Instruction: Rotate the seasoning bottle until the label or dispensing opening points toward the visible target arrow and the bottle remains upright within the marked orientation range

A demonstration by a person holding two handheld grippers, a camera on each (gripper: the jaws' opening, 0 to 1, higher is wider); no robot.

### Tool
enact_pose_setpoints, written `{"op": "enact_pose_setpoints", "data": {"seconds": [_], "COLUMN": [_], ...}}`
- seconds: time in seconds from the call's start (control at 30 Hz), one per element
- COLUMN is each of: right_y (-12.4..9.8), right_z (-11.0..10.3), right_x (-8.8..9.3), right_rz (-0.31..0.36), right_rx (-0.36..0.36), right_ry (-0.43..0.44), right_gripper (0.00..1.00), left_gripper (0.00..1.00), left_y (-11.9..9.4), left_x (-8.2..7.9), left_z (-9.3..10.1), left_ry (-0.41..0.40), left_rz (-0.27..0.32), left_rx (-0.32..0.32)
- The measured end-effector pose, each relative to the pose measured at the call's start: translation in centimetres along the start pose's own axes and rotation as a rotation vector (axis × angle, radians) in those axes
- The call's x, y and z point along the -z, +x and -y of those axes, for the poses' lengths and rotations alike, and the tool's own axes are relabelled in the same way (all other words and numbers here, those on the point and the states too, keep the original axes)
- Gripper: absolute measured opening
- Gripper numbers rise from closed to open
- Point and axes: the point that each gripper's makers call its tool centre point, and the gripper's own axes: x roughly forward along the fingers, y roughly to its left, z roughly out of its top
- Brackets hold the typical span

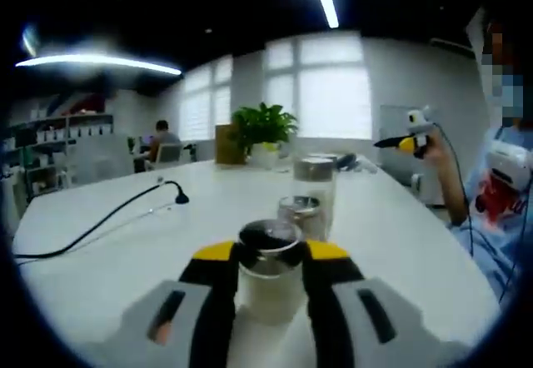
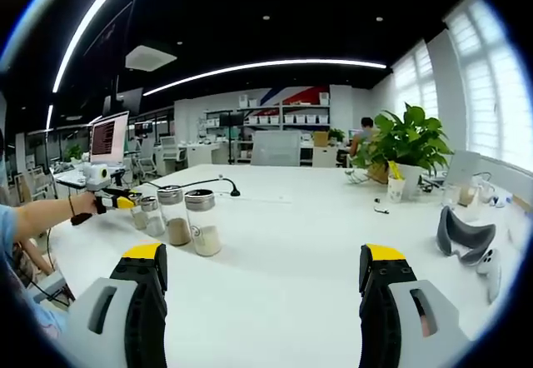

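Observation:
A clear seasoning bottle with a dark shaker top and pale powder stands upright on the white table. My left gripper is shut on it, its black and yellow jaws pressed against both sides. Two more bottles stand in a row right behind it. In the right gripper view the row of bottles stands at the left, with the left gripper, held by a hand, at its far end. My right gripper hangs open above bare table, well right of the bottles; it also appears held up in a hand.
A black cable with a small microphone crosses the table on the left. A potted plant and cups stand at the far end. A grey headset and a controller lie at the right. A person sits at the back.

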Motion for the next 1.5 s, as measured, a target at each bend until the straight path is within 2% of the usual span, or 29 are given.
{"op": "enact_pose_setpoints", "data": {"seconds": [0.2,0.27,0.37,0.4,0.43,0.53,0.57,0.6,0.67,0.7,0.8,0.9,0.93,1.0,1.03,1.1,1.17,1.27,1.3,1.37,1.43,1.5], "right_y": [0.3,0.3,0.2,0.3,0.3,0.5,0.5,0.6,0.7,0.8,0.9,1.2,1.4,1.8,2.0,2.1,2.2,2.4,2.5,2.6,2.6,2.5], "right_z": [-0.3,-0.2,0.0,0.1,0.2,0.0,-0.1,-0.3,-0.8,-1.2,-1.9,-2.1,-2.2,-2.3,-2.4,-2.4,-2.2,-2.0,-2.0,-2.0,-2.1,-2.4], "right_x": [0.4,0.4,0.5,0.6,0.7,1.1,1.1,1.2,1.0,0.9,1.1,1.2,1.3,1.7,2.1,2.5,2.6,3.0,3.8,4.7,4.7,4.3], "right_rz": [-0.022,-0.024,-0.028,-0.033,-0.042,-0.056,-0.062,-0.064,-0.056,-0.050,-0.065,-0.069,-0.067,-0.079,-0.094,-0.107,-0.101,-0.088,-0.110,-0.141,-0.134,-0.107], "right_rx": [-0.014,-0.012,-0.007,-0.003,0.000,0.003,-0.002,-0.006,-0.018,-0.027,-0.059,-0.070,-0.077,-0.092,-0.103,-0.112,-0.114,-0.106,-0.095,-0.091,-0.095,-0.109], "right_ry": [-0.005,-0.005,-0.003,-0.007,-0.007,-0.012,-0.018,-0.021,-0.024,-0.024,-0.043,-0.045,-0.041,-0.028,-0.027,-0.022,-0.004,0.008,0.027,0.026,0.022,0.026], "right_gripper": [0.99,0.99,0.99,0.99,0.99,0.99,0.99,0.99,0.99,0.99,0.99,0.99,0.99,0.99,0.99,0.99,0.99,0.99,0.98,0.98,0.98,0.98], "left_gripper": [0.32,0.36,0.68,0.76,0.76,0.65,0.65,0.71,0.84,0.88,0.90,1.00,1.00,1.00,1.00,1.00,1.00,1.00,1.00,0.99,0.96,0.95], "left_y": [0.0,0.0,-0.2,-0.2,-0.3,-1.1,-1.3,-1.5,-1.5,-1.5,-1.9,-2.3,-2.5,-2.3,-2.5,-3.2,-4.3,-5.2,-5.4,-5.8,-6.3,-6.7], "left_x": [0.0,0.0,1.3,1.6,1.7,1.2,1.3,1.6,2.5,2.3,2.3,2.7,3.3,3.2,3.2,2.9,2.3,1.1,0.9,1.2,0.9,1.1], "left_z": [0.1,0.3,0.3,0.4,0.3,0.0,-0.1,-0.3,0.8,1.3,2.2,3.2,4.0,5.9,6.5,7.0,7.4,7.6,7.6,7.8,7.8,8.6], "left_ry": [-0.018,-0.029,-0.064,-0.085,-0.100,-0.113,-0.124,-0.121,-0.085,-0.093,-0.119,-0.151,-0.142,-0.108,-0.106,-0.122,-0.156,-0.119,-0.117,-0.151,-0.209,-0.198], "left_rz": [-0.009,-0.005,-0.062,-0.076,-0.080,-0.028,-0.029,-0.048,-0.108,-0.101,-0.108,-0.150,-0.195,-0.199,-0.201,-0.191,-0.154,-0.076,-0.055,-0.062,-0.027,-0.059], "left_rx": [0.015,0.024,0.027,0.026,0.018,-0.050,-0.076,-0.109,-0.103,-0.103,-0.144,-0.237,-0.232,-0.211,-0.225,-0.267,-0.333,-0.396,-0.419,-0.432,-0.461,-0.445]}}
